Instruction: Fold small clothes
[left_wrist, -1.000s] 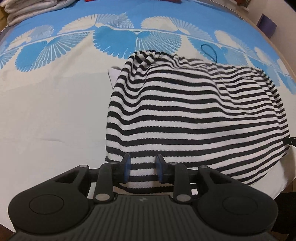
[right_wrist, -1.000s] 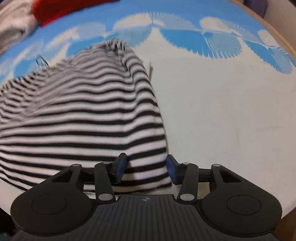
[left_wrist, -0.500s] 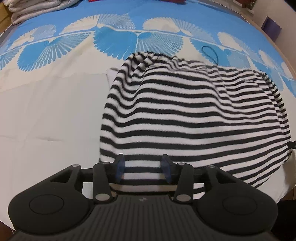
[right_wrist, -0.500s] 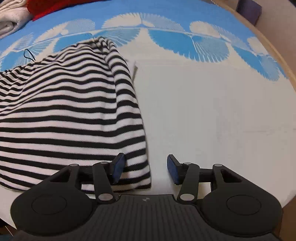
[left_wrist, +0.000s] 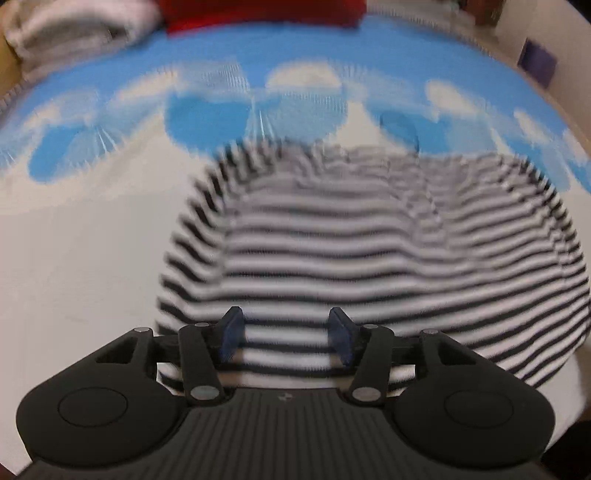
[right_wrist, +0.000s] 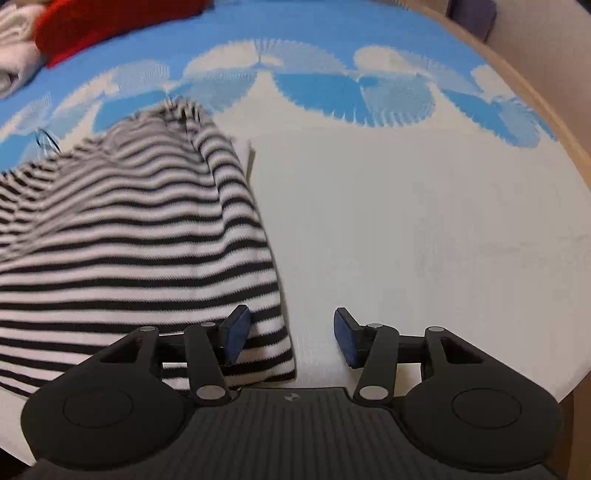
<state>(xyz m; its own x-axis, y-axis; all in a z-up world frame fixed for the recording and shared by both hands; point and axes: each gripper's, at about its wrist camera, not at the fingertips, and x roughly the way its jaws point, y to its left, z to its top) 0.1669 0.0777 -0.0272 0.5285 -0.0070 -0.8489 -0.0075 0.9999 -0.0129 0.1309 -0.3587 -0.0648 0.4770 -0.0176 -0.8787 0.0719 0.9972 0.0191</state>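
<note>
Since the earlier frame the left gripper (left_wrist: 286, 334) has drawn back from the striped garment's near edge, its fingers (left_wrist: 232, 332) opening with nothing pressed between them. Spread over the table (right_wrist: 424, 229) lies a white cloth with blue fan prints (left_wrist: 74, 258) — the striped garment (left_wrist: 369, 251) rests folded on it, centre-left. Beside its corner, the right gripper (right_wrist: 291, 334) hovers, fingers released — grasping nothing.

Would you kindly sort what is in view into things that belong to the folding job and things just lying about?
Belongs to the job:
- striped garment
- left gripper, opening, pads clear of the cloth
- right gripper, open

Lying about:
- red cloth
- pale folded fabric
- blue patterned cover
</note>
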